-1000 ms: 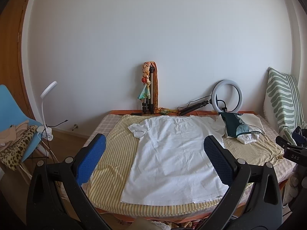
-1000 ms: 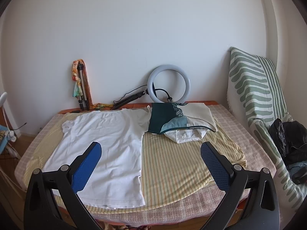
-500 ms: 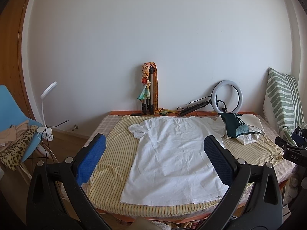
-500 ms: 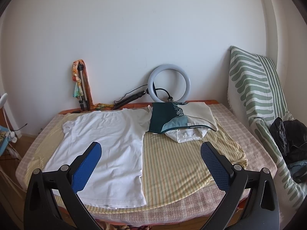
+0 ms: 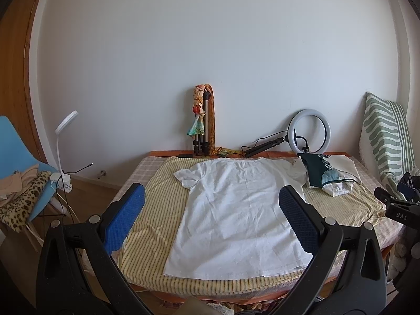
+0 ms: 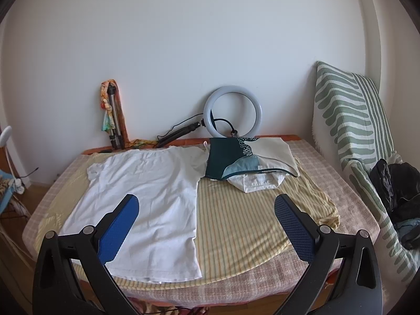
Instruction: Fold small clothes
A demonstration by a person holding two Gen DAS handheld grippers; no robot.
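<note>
Here the left gripper [image 5: 211,218] hangs with its blue pads spread wide and nothing between them, above the near half of the white shirt [image 5: 241,210]; the right gripper [image 6: 206,224] is just as wide apart and bare, its left pad [image 6: 119,229] over the shirt's near right part, its right pad over striped sheet [image 6: 244,220]; the shirt lies flat and spread on that sheet, collar toward the wall, hem toward the grippers; just right of the shirt's far sleeve sits a pile [image 6: 249,161] of folded clothes, dark teal and cream on top; behind the shirt, against the wall, stand a ring light [image 6: 232,111] and a tripod [image 6: 114,119] draped with cloth; far right of the shirt leans a green-striped cushion [image 6: 349,120].
</note>
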